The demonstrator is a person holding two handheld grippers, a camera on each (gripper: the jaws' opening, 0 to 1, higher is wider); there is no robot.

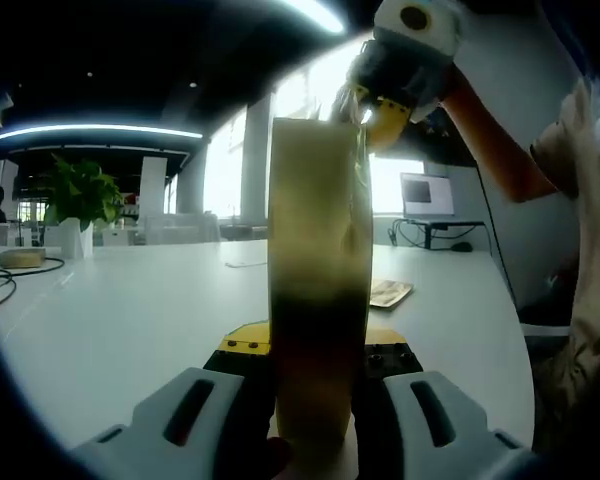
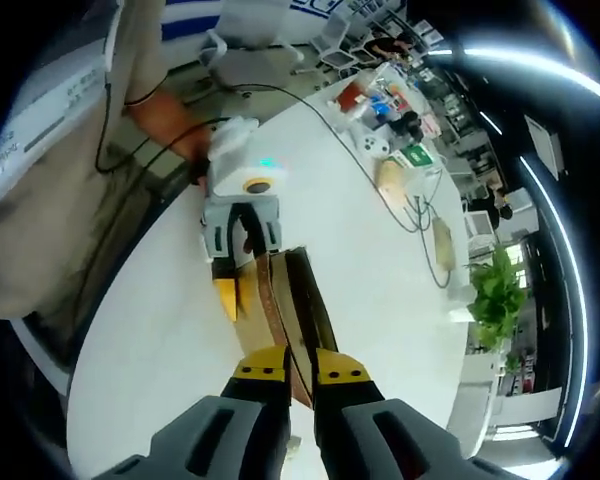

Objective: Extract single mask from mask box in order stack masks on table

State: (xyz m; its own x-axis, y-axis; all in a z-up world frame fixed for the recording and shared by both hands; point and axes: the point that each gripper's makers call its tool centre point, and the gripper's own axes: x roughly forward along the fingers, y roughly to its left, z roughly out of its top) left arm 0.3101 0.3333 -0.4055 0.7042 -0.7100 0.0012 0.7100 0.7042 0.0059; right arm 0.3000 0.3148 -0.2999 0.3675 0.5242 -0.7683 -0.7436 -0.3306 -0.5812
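tall, narrow tan cardboard mask box (image 1: 318, 300) held upright above the white round table (image 1: 110, 320), seen edge-on in the left gripper view between the pale grey, yellow-tipped left gripper (image 1: 310, 375); jaws clamped on the box's lower end, one against each broad face. long axis of the box running straight away from those jaws, up toward the top opening.

right gripper (image 2: 298, 375) at that far end: in the right gripper view, yellow tips drawn close together at the near edge of the box (image 2: 295, 300), looking down its length toward the left gripper (image 2: 242, 235) below. whether something thin is caught between them, cannot tell; no mask clearly visible in either view. in the left gripper view, same gripper (image 1: 385, 105) poised at the box's upper right corner.

judged: right gripper the nearer one to the opening, so the pull belongs to it, along the box's long axis and away from the left jaws, with the left clamp as anchor. no stacked masks made out on the table; potted green plant (image 1: 80, 195) well apart.
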